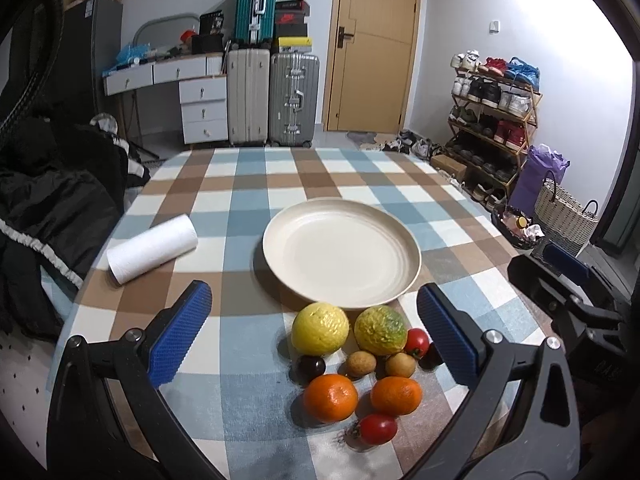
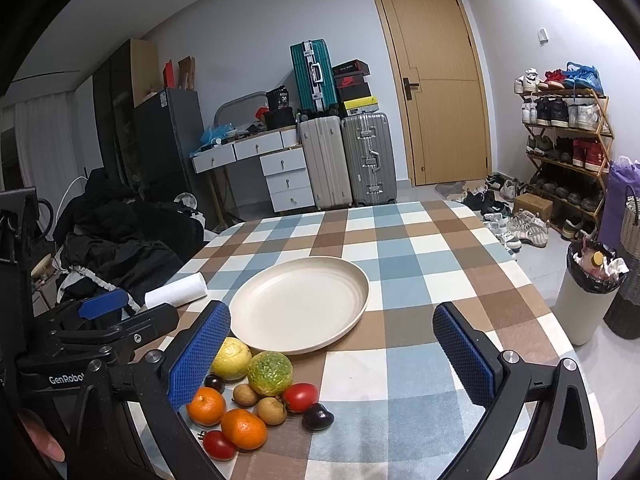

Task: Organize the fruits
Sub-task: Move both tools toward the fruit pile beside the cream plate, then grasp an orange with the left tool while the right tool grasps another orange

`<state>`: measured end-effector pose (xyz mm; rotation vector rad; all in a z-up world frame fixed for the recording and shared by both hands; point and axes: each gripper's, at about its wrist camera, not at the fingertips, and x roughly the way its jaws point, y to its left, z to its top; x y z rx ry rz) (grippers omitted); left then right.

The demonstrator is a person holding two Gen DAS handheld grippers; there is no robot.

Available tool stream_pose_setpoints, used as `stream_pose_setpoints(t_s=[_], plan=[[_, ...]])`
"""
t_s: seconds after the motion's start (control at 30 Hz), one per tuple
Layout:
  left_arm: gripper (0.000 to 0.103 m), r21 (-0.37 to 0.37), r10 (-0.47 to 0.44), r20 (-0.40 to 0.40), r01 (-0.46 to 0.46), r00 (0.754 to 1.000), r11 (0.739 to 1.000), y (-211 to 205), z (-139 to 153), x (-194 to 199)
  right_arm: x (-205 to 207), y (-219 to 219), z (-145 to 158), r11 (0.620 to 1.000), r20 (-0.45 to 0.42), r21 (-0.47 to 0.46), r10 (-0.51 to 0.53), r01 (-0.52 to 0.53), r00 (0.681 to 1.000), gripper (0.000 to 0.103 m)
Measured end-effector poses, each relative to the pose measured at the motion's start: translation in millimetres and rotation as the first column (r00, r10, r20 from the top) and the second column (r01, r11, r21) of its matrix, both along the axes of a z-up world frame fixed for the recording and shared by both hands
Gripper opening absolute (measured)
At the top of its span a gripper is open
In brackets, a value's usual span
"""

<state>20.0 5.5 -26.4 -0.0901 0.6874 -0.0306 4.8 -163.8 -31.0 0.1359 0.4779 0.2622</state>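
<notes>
On a round table covered by a blue, brown and white checked cloth [image 1: 224, 184], a white roll of paper towel [image 1: 152, 249] lies on its side toward the left edge. Right of it, near the middle, sits a wide, shallow cream-coloured plate [image 1: 340, 254] with nothing on it. Just in front of the plate, at the near edge, a cluster of small fruits lies on the cloth: a bumpy yellow citrus fruit [image 1: 319, 328] touching a bumpy yellow-green citrus fruit [image 1: 380, 329], then a dark purple round fruit [image 1: 310, 367], two small tan-brown round fruits [image 1: 361, 364], two orange mandarins [image 1: 330, 397], and a red tomato [image 1: 377, 429] nearest the viewer; a second red tomato [image 1: 416, 341] sits at the cluster's right. The left gripper [image 1: 316, 340], black with blue textured pads, hovers above this cluster with its jaws spread wide and nothing between them. In the right wrist view the same fruits lie at lower left, and the right gripper [image 2: 332, 354], also black with blue pads, is held over bare cloth to the right of the fruit, jaws wide apart and holding nothing. Beyond the table stand grey and teal suitcases [image 1: 294, 98], a tan wooden door [image 1: 374, 44] and, at far right, a wooden shoe rack [image 1: 494, 120].
</notes>
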Motion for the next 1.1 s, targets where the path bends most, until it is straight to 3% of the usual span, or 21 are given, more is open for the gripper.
stream_pose_setpoints(t_s=[0.13,0.17,0.23,0.5,0.57,0.63,0.8,1.0,1.07,1.1], plan=[[0.102,-0.003,-0.012,0.020,0.012,1.000,1.000,8.9,-14.3,3.6,6.1,-1.1,-4.6,1.000,-0.013,0.000,0.015,-0.015,1.000,0.103],[0.102,-0.007,-0.019,0.056,0.020,0.998,1.000,10.3,-18.6,5.0,7.6,-1.3,-5.9,1.000,-0.015,-0.001,0.017,-0.017,1.000,0.103],[0.102,-0.045,-0.043,0.054,0.046,0.998,0.998,13.7,-29.5,6.6,11.4,-1.4,-9.4,1.000,-0.018,-0.005,0.015,-0.015,1.000,0.103],[0.102,-0.184,-0.113,-0.040,0.104,0.993,0.977,23.9,-68.0,21.9,22.5,-5.3,-27.2,1.000,-0.067,0.014,0.008,-0.007,0.998,0.103],[0.102,-0.270,-0.137,-0.045,0.120,0.990,0.955,22.4,-73.6,21.6,24.4,-5.4,-30.4,1.000,-0.075,0.010,0.009,-0.008,0.997,0.103],[0.102,-0.307,-0.165,-0.078,0.134,0.983,0.942,24.3,-83.0,24.6,26.3,-5.4,-33.9,1.000,-0.082,0.007,0.011,-0.011,0.997,0.103],[0.088,-0.354,-0.210,-0.153,0.145,0.966,0.924,29.8,-99.5,32.5,32.6,-5.0,-39.8,1.000,-0.100,0.000,0.011,-0.011,0.995,0.103],[0.074,-0.398,-0.234,-0.152,0.158,0.960,0.904,34.0,-101.4,34.6,36.0,-3.4,-42.8,1.000,-0.104,-0.002,0.017,-0.017,0.994,0.103],[0.059,-0.414,-0.251,-0.154,0.168,0.956,0.895,33.6,-101.9,34.3,36.2,-1.4,-43.6,1.000,-0.107,-0.005,0.019,-0.019,0.994,0.103],[0.057,-0.409,-0.253,-0.154,0.172,0.955,0.896,33.2,-101.9,34.7,36.3,-1.2,-43.8,1.000,-0.109,-0.006,0.019,-0.020,0.994,0.103]])
